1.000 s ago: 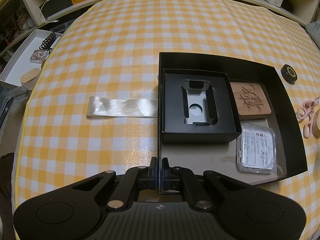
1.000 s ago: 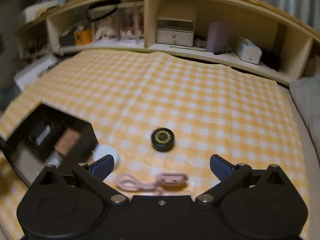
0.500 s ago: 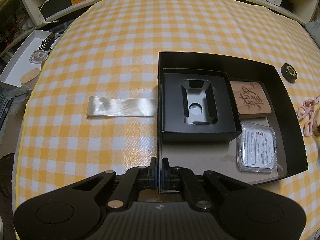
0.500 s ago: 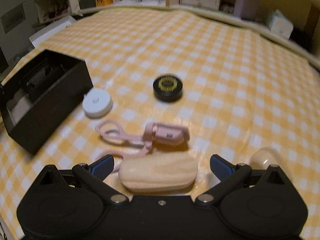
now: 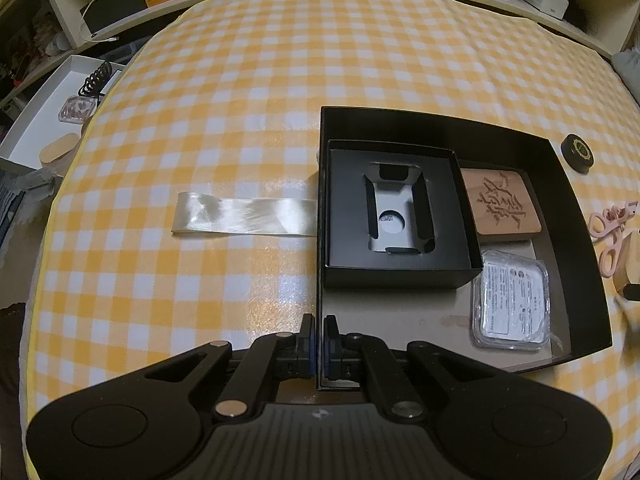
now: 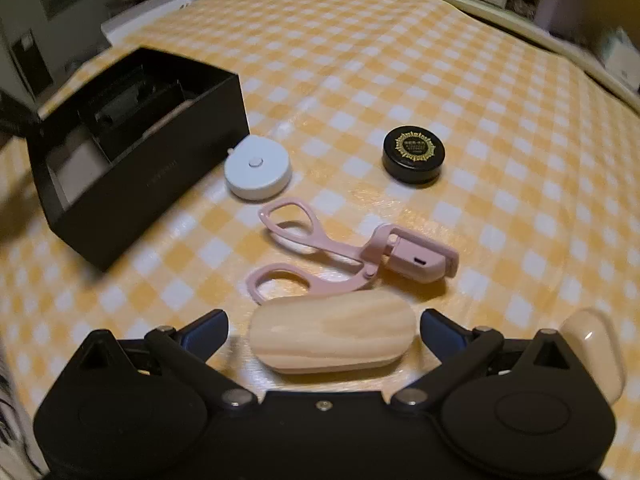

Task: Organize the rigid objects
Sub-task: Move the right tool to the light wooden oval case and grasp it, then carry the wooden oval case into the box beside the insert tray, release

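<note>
wooden case (image 6: pixel 333 333) between spread right hand-held gripper (image 6: pixel 323 325) fingers, untouched

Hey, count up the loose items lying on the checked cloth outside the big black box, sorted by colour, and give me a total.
Pink: 1, plastic eyelash curler
White: 1, round puck-shaped disc
Black: 1, round lidded tin with gold print
Pale wood: 1, oblong rounded case
Cream: 1, smooth rounded piece, partly hidden
Silvery: 1, flat ribbon strip
Total: 6

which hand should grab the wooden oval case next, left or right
Right. The right gripper is open with the wooden oval case between its fingers, while the left gripper is shut on the black box wall.
</note>
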Tool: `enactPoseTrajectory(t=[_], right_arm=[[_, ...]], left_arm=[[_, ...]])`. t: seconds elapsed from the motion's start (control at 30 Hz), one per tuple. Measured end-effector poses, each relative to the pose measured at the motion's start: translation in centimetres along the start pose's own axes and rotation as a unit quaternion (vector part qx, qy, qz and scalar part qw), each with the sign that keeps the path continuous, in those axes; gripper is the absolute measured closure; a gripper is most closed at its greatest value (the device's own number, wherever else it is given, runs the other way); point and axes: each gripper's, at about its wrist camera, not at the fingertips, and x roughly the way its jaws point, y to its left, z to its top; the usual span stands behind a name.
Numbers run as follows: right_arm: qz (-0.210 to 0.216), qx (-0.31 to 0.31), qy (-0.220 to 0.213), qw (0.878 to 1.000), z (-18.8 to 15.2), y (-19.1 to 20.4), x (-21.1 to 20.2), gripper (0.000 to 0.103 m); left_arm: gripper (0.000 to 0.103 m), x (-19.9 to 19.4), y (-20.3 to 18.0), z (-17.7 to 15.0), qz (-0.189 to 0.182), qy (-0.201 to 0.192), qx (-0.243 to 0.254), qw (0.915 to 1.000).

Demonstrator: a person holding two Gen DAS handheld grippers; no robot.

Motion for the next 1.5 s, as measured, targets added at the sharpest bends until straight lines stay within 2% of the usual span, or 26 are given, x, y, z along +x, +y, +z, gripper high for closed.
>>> enactPoseTrajectory(t=[0.1,0.23,0.47,0.63,0.77,0.97,1.17,1.5], right_arm=[[-0.010,-0.009,0.005,1.000,0.0,-0.1,-0.1,0.001],[0.001,-0.016,0.008,1.000,0.2,-0.2,-0.1,0.013],[-0.015,0.001,0.021,1.000,1.2,0.1,-0.3,0.014],[-0.019,0.080,-0.036,0.996,2.9,-0.5,-3.0,0.014],[0.011,0.138,-0.093,0.986,4.2,0.3,-5.6,0.014],[0.067,0.193,-0.130,0.970,5.8,4.1,-6.7,0.014],[0.124,0.269,-0.109,0.949,7.8,8.4,-4.8,0.014],[0.116,0.337,-0.046,0.933,10.1,15.0,0.7,0.014]], left_arm=[[0.099,0.0,0.0,0.0,-0.001,0.000,0.000,1.0000],[0.099,0.0,0.0,0.1,-0.001,0.000,-0.001,1.0000],[0.099,0.0,0.2,0.1,-0.002,0.000,-0.002,1.0000],[0.099,0.0,0.2,0.1,-0.002,0.000,-0.002,1.0000],[0.099,0.0,0.3,0.1,-0.003,0.001,-0.003,1.0000],[0.099,0.0,0.6,0.2,-0.012,0.002,-0.012,0.9998],[0.099,0.1,0.3,0.4,-0.009,0.004,-0.008,0.9999],[0.099,-0.3,0.8,0.6,-0.023,-0.004,-0.021,0.9995]])
